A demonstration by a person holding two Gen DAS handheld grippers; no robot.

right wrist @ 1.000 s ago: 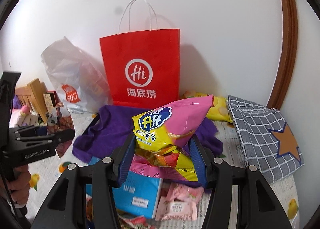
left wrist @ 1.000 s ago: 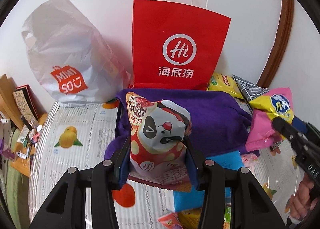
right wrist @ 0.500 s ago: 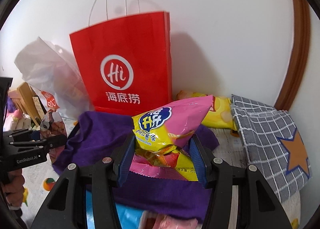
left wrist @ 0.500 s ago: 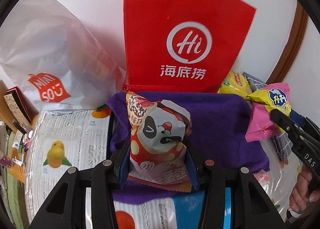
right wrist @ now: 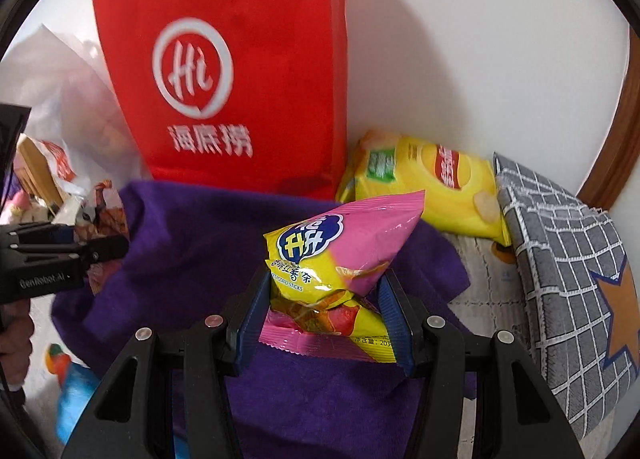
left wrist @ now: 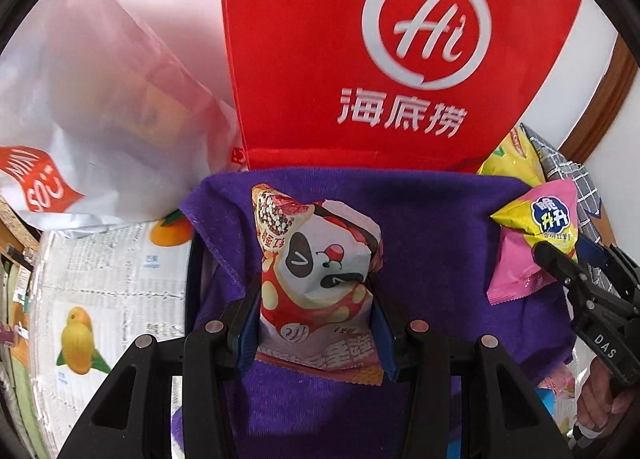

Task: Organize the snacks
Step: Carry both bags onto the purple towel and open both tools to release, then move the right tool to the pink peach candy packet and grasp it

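1. The left gripper [left wrist: 316, 299] is clamped on a red-and-white snack bag [left wrist: 316, 267] printed with a cartoon face; its blue pads press the bag's lower half from both sides, and the bag stands upright between them.
2. The right gripper [right wrist: 326, 311] is closed on a pink-and-yellow sweet potato sticks bag [right wrist: 344, 251], gripped low down, with the puffed top tilting up to the right.
3. Both bags hang above a purple cloth [left wrist: 432, 227] that is draped over a dark-rimmed container near the back edge of the surface [left wrist: 108, 283], which has a fruit-print cover.
4. A red paper bag [left wrist: 320, 59] with a white "Hi" logo stands upright against the wall, just behind the purple cloth.
5. A white plastic shopping bag [left wrist: 100, 119] leans to the left of the red paper bag, touching it.
6. A yellow chip bag [right wrist: 432, 183] lies at the back right corner, beside the red paper bag and against a grey checked fabric bag [right wrist: 568, 259] with an orange star.
7. In the left wrist view, the right gripper and its bag show at the right edge, over the cloth's right side.
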